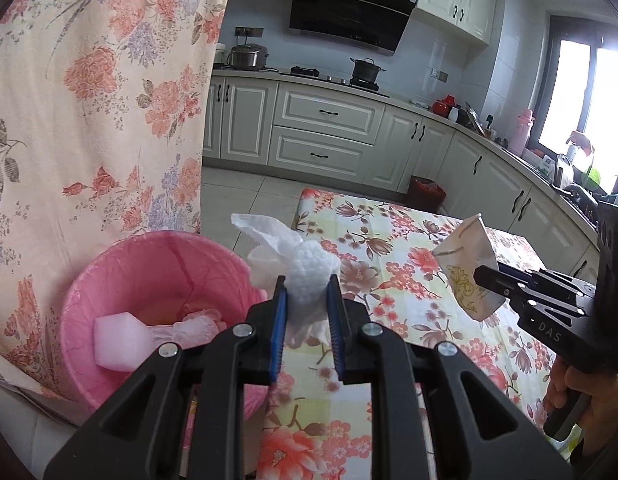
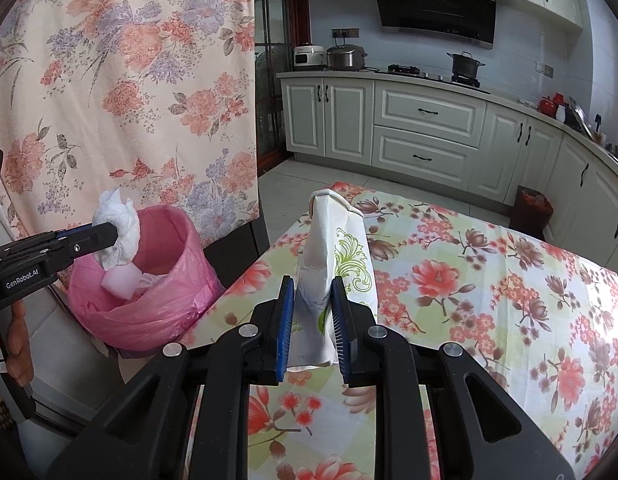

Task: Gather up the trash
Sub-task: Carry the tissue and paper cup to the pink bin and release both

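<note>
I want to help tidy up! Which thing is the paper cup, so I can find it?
Start at the flowery tablecloth and find the right gripper above it. The squashed paper cup is pinched there, white with a green leafy pattern. The white tissue in the left gripper is plain and crumpled.

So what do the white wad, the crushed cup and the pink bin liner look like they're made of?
White wad: soft tissue paper, matte, with a dimpled embossed surface and limp folds.
Crushed cup: probably thin coated paper, printed with green scrolls and creased flat.
Pink bin liner: thin plastic film, slightly glossy, translucent and wrinkled.
</note>
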Demonstrator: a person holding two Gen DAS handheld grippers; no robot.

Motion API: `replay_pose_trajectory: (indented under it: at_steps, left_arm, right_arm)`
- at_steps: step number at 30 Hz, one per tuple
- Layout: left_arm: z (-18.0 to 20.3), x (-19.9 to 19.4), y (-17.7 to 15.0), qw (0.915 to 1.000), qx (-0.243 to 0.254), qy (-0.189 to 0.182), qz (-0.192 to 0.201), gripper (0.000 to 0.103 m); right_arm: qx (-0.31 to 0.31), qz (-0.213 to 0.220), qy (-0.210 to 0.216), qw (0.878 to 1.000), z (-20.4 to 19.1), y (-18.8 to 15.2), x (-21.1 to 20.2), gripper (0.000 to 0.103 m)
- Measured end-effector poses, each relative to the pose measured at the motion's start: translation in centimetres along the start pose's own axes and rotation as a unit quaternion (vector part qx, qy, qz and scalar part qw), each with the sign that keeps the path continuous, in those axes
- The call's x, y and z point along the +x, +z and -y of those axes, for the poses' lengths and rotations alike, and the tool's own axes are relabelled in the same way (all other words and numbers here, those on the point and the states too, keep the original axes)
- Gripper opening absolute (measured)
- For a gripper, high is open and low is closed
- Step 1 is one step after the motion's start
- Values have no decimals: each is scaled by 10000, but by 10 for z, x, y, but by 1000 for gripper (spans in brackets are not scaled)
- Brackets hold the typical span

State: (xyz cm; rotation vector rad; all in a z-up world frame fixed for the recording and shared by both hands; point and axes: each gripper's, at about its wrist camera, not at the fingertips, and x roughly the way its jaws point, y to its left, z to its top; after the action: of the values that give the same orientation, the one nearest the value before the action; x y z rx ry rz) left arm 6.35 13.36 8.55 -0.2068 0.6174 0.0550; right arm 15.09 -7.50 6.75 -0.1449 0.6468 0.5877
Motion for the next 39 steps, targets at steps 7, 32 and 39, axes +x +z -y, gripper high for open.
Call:
replay_pose_trajectory:
  at_steps: [7, 32, 39]
  left_arm:
    - [-37, -18, 3, 9994, -144, 311, 82, 19]
    - [-108, -28, 15, 9964, -394, 729, 187, 19]
    - [-121, -19, 19, 9959, -444, 776, 138, 19]
  right_arm:
    - [-77, 5, 155, 9999, -25, 7, 3, 20]
    - [-580, -142, 895, 9942, -117, 43, 42, 20]
    - [-708, -271, 1096, 9911, -142, 55, 65, 20]
